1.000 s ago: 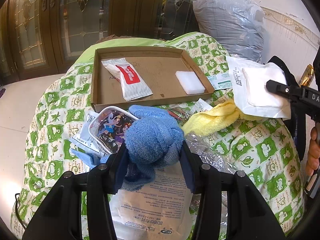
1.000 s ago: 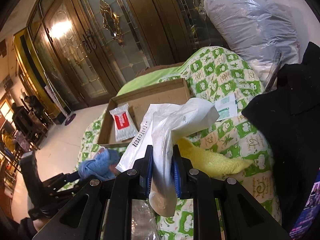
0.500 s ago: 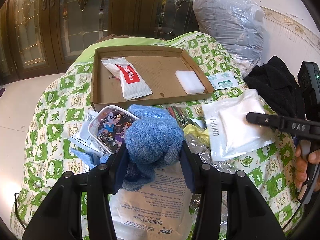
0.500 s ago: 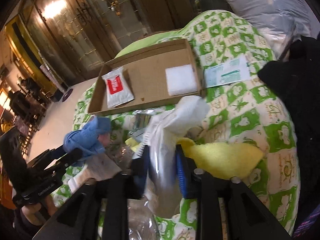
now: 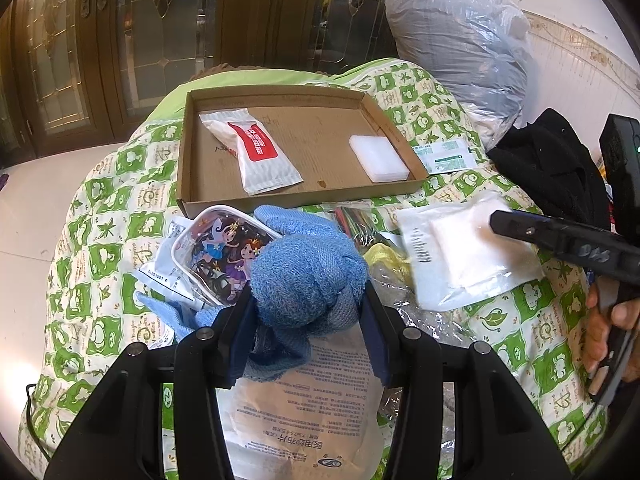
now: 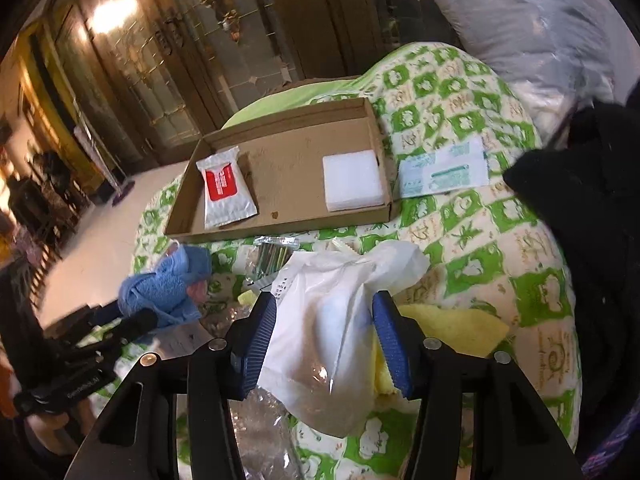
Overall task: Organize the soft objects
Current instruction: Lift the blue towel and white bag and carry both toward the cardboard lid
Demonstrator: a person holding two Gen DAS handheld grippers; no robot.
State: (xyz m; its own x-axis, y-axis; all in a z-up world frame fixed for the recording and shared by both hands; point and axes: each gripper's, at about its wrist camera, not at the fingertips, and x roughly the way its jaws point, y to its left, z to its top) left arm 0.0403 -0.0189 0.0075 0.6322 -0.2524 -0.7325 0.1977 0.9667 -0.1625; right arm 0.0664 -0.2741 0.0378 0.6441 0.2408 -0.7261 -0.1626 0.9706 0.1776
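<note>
- Your left claw is clenched on the balled blue towel, exactly as it was a second ago; that hand has not shifted, and the towel sits between the pads just above the printed paper pouch.
- Your right claw has just sprung apart. A second ago its pads pinched the white gauze packet shut and held it up; now the pads stand wide on either side and the packet slumps between them, released.
- From the left view, the packet has come down from the right onto the quilt, lying flat over the clutter and near the yellow cloth.
- So the packet is set down short of the box, not inside it. I judge this a regrip or a drop, not a finished placement.
- Farther off, the cardboard box holds a wipes pack at its left and a white sponge at its right, with bare floor between them for both soft things.
- Beyond the box, right, lies a green-printed sachet.
</note>
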